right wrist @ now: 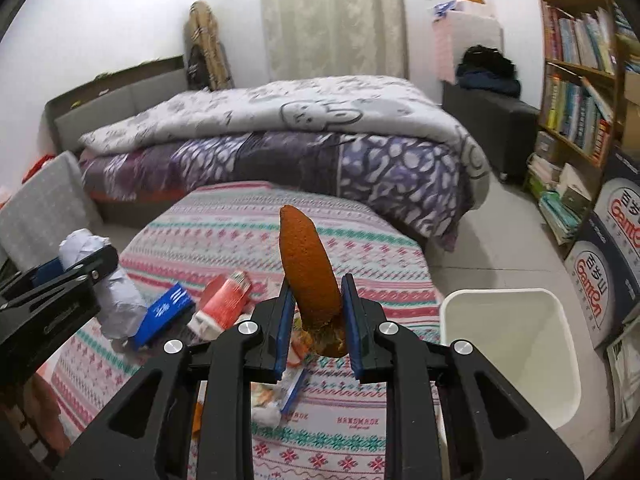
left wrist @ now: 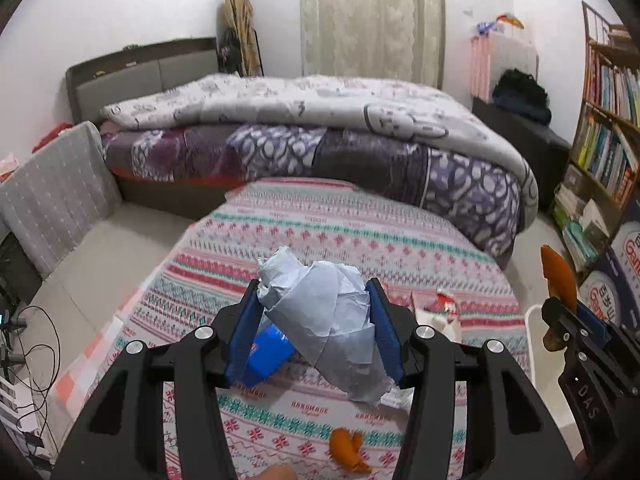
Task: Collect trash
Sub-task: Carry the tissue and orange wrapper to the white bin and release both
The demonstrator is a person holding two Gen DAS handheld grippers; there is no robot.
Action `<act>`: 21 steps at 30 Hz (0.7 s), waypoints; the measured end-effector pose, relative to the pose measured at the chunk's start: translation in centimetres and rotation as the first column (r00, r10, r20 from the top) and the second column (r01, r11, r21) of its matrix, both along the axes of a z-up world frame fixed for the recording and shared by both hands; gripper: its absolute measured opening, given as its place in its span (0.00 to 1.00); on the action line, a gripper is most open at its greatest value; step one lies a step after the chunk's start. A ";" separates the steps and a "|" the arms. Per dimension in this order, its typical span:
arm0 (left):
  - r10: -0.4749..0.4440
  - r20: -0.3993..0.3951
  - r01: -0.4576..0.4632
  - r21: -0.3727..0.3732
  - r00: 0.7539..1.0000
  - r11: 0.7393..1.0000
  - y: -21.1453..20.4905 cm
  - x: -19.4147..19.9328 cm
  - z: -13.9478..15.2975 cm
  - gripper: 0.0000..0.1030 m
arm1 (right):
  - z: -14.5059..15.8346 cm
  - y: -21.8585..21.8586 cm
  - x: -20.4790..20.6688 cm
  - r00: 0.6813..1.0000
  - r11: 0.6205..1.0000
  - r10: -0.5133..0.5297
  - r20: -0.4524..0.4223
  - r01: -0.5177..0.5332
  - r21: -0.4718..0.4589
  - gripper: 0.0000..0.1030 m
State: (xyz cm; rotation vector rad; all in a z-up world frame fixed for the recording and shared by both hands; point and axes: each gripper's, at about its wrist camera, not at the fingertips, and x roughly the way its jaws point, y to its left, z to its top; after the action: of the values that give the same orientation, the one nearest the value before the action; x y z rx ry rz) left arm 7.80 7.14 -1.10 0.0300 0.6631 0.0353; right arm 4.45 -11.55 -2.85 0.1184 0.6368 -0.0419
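My left gripper [left wrist: 316,304] is shut on a crumpled wad of pale grey-blue paper [left wrist: 324,320], held above the patterned tablecloth [left wrist: 320,216]. My right gripper [right wrist: 316,296] is shut on a long strip of orange peel [right wrist: 306,264] that stands upright between the blue pads; the peel [left wrist: 558,276] also shows at the right edge of the left wrist view. On the cloth lie a blue box [right wrist: 164,312], a red and white packet [right wrist: 222,304], more orange peel [left wrist: 348,448] and a torn wrapper [right wrist: 288,392]. A white bin [right wrist: 516,352] stands right of the table, open.
Behind the table is a bed [right wrist: 280,136] with a grey and purple quilt. A bookshelf [right wrist: 580,80] and stacked printed cartons [right wrist: 612,248] fill the right side. A grey padded board [left wrist: 52,196] leans at the left, with cables [left wrist: 36,360] on the floor.
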 end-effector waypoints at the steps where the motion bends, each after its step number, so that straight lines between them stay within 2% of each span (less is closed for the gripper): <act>1: 0.003 0.009 -0.003 -0.003 1.000 1.000 -0.2 0.0 0.1 0.51 | 0.0 -0.2 -0.1 1.000 1.000 -0.008 0.004 0.008 0.002 0.21; 7: -0.002 0.029 0.003 -0.019 1.000 1.000 -1.8 0.0 0.5 0.51 | 0.4 -2.1 -0.5 0.997 0.997 -0.069 0.024 0.068 0.022 0.22; 21: -0.088 0.037 0.089 -0.019 0.995 0.996 -7.4 -0.4 0.7 0.51 | 1.1 -6.4 -1.5 0.985 0.985 -0.171 0.031 0.171 0.018 0.23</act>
State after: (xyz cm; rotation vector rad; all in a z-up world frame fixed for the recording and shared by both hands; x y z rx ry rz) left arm 7.39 -0.30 -0.40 0.0384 0.6258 -0.0560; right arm 2.91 -17.99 -1.79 0.1883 0.5936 -0.2006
